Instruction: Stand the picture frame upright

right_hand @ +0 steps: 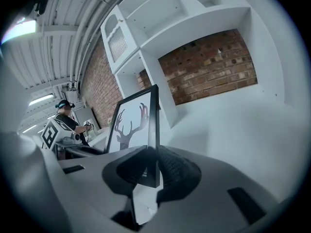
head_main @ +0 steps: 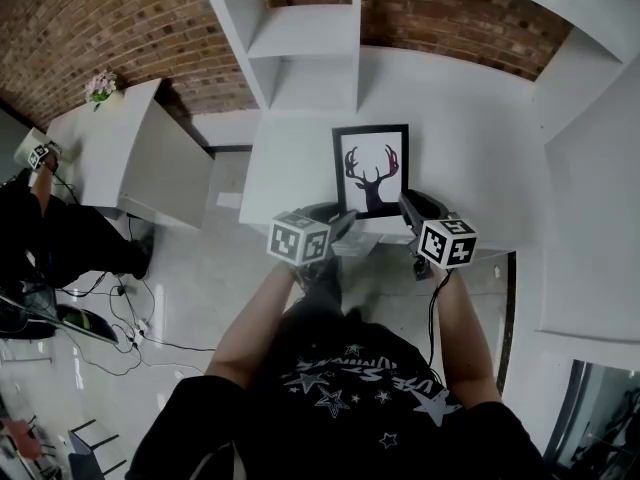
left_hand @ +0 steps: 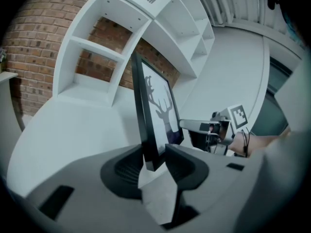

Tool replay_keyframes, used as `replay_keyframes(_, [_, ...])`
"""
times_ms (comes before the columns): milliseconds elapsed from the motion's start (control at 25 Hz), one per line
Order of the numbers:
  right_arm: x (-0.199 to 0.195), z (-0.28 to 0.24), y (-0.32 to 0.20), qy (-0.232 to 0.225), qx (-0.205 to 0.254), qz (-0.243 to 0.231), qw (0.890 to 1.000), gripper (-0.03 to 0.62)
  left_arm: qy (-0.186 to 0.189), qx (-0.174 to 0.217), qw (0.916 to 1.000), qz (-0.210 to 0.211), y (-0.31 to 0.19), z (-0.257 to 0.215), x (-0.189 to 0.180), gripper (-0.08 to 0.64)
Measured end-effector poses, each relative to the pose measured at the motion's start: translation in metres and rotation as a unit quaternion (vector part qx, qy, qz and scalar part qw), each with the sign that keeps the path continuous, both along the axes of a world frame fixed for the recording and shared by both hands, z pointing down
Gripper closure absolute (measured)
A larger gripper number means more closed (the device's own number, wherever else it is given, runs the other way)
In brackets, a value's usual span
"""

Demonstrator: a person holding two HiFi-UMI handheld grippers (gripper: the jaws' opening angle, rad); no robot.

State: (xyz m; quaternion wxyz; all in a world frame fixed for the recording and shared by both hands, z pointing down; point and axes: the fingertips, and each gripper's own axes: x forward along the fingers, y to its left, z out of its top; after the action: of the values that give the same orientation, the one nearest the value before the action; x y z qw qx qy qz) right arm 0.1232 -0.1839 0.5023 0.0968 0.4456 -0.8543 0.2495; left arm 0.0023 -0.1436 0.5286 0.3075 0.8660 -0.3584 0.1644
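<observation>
Star-printed dark shirt (head_main: 350,388) is filling the bottom of the head view, with two forearms reaching forward from it. Two grippers are working, one per hand. Left gripper (head_main: 338,222) is clamping the lower left edge of the one picture frame (head_main: 371,168); its pads (left_hand: 127,171) are pressing on either side of the black moulding. Right gripper (head_main: 410,206) is clamping the lower right edge the same way, its pads (right_hand: 176,173) closing on the frame's side. Two marker cubes are showing, one on each gripper.

Frame is standing upright between the grippers, over the near edge of the one white table (head_main: 480,158), in front of one white shelf unit (head_main: 305,58). Its deer-head print is facing the person. Whether its bottom edge is resting on the table cannot be told.

One brick wall (head_main: 120,28) is running behind. One second person (head_main: 50,233) is standing at far left, beside one white cabinet (head_main: 150,158) bearing one flower pot (head_main: 100,86).
</observation>
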Motion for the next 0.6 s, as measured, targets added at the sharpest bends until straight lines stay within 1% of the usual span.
replay_keyframes(160, [-0.010, -0.003, -0.028, 0.000, 0.003, 0.005, 1.000, 0.514, 0.002, 0.008, 1.0000, 0.002, -0.029, -0.004, -0.011, 0.413])
replay_keyframes(320, [-0.016, -0.002, -0.061, 0.006, 0.004, 0.015, 1.000, 0.514, -0.012, 0.014, 0.9998, 0.010, -0.066, -0.004, -0.017, 0.413])
replay_keyframes(600, [-0.029, 0.003, -0.113, 0.018, 0.004, 0.030, 0.999, 0.514, -0.026, 0.006, 0.9995, 0.019, -0.123, 0.007, -0.031, 0.413])
